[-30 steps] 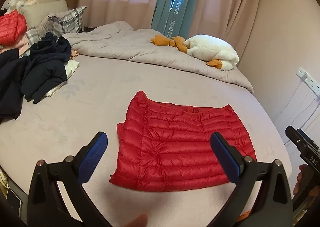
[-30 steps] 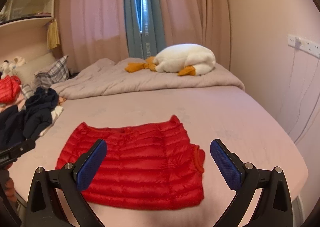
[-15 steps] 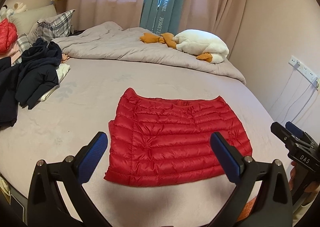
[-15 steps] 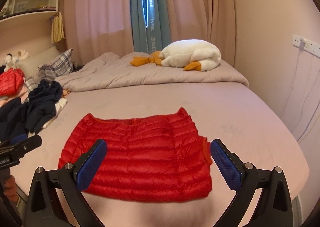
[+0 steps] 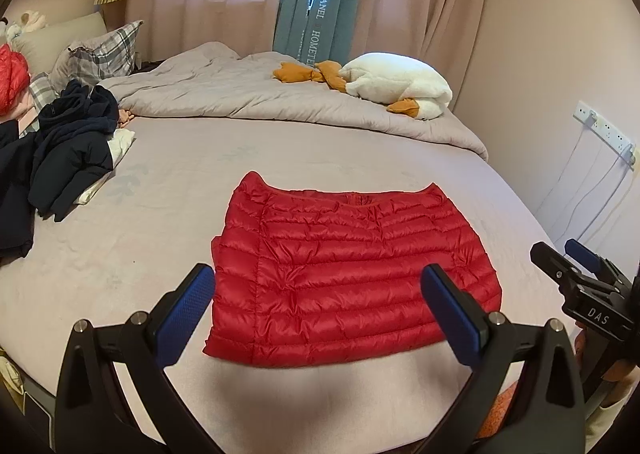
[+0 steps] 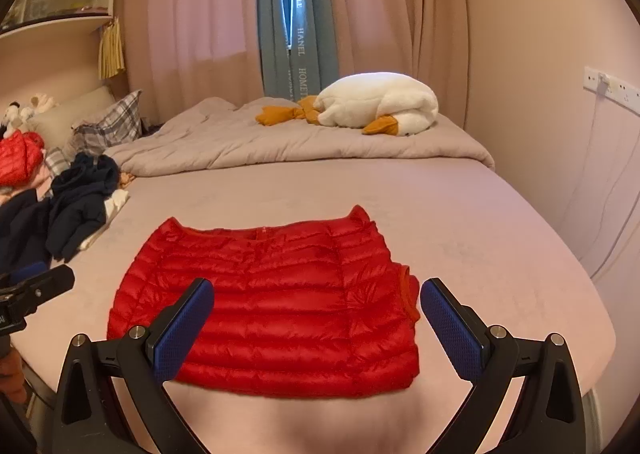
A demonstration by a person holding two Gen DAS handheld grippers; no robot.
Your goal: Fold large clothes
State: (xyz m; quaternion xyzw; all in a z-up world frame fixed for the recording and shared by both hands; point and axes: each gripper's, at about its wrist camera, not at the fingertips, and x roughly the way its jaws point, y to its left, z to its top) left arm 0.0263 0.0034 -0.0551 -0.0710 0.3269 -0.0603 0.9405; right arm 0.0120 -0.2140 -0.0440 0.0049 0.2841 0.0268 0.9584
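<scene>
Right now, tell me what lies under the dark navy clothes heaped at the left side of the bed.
A white folded cloth pokes out from under the dark navy clothes, lying on the bed sheet. How far it reaches beneath them, and anything else below the heap, is covered.

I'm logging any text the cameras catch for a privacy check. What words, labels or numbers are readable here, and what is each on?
"HANEL": vertical print on the teal curtain, readable in both views.
"HOMETE...": second vertical word on the same curtain, cut off by the duvet; the right wrist view shows only "HOMET".
"...EILE": partial word higher on that curtain, start not readable.
"DAS": white letters on the right gripper body.
"...AI": partial label on the left gripper body, rest out of frame.
</scene>
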